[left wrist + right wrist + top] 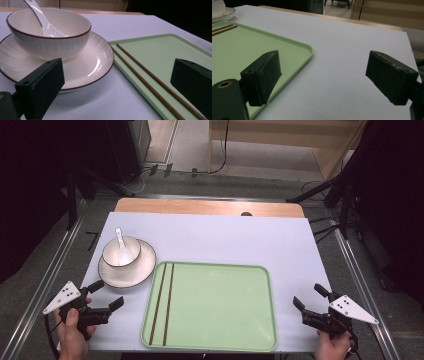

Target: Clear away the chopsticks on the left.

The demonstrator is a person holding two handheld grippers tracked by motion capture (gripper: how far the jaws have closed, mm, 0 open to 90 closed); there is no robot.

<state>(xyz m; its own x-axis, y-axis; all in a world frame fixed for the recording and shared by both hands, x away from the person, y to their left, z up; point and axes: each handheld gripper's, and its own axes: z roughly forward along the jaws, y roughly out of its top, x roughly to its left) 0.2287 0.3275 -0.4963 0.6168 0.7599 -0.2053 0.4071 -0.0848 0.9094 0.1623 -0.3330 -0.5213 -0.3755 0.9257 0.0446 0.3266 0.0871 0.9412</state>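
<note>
Left gripper (106, 294): jaws spread wide, nothing held, at the plate's (145, 266) 7 o'clock.
Right gripper (310, 296): jaws wide, empty, at the tray's (220, 310) 3 o'clock.
Left gripper view: spoon (41, 18) seen resting inside bowl (50, 33); chopsticks (150, 82) lying on tray.

In the left gripper view the spoon (41, 18) handle runs off the top edge at 11 o'clock, the plate (95, 62) is cut at 9 o'clock, and the chopsticks (150, 82) leave the frame at 5 o'clock. In the right gripper view the bowl (217, 6) is clipped at 10 o'clock.
</note>
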